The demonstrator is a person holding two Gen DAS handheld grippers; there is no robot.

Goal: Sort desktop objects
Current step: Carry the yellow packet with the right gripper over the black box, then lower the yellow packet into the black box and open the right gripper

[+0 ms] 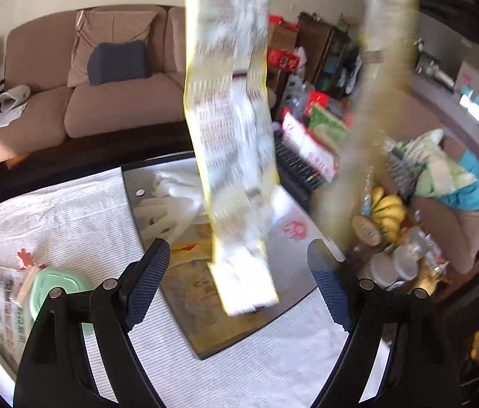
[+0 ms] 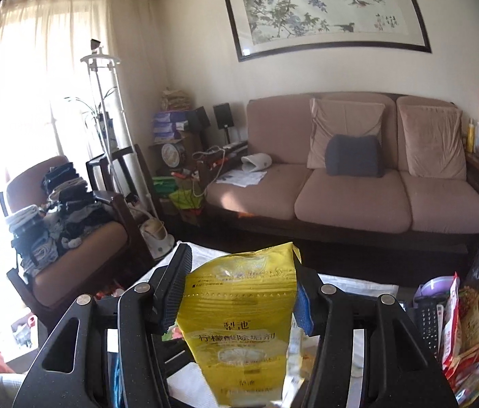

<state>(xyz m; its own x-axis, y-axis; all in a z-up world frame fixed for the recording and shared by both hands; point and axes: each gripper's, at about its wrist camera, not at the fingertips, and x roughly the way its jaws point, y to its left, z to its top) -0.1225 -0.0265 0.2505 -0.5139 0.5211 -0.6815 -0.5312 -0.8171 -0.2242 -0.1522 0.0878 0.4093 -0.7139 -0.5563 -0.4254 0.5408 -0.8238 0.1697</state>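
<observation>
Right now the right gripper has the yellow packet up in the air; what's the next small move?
Probably lower it. The right gripper is shut on the yellow packet, whose strip dangles between the open left gripper's fingers, above the table.

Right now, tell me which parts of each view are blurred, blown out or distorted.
Left wrist view: the hanging yellow sachet strip is motion-blurred, its print unreadable; the second strip is smeared worse; the sofa stays sharp. Right wrist view: the window curtain is overexposed; the yellow pouch between the fingers is readable; fisheye bends the painting frame.
</observation>
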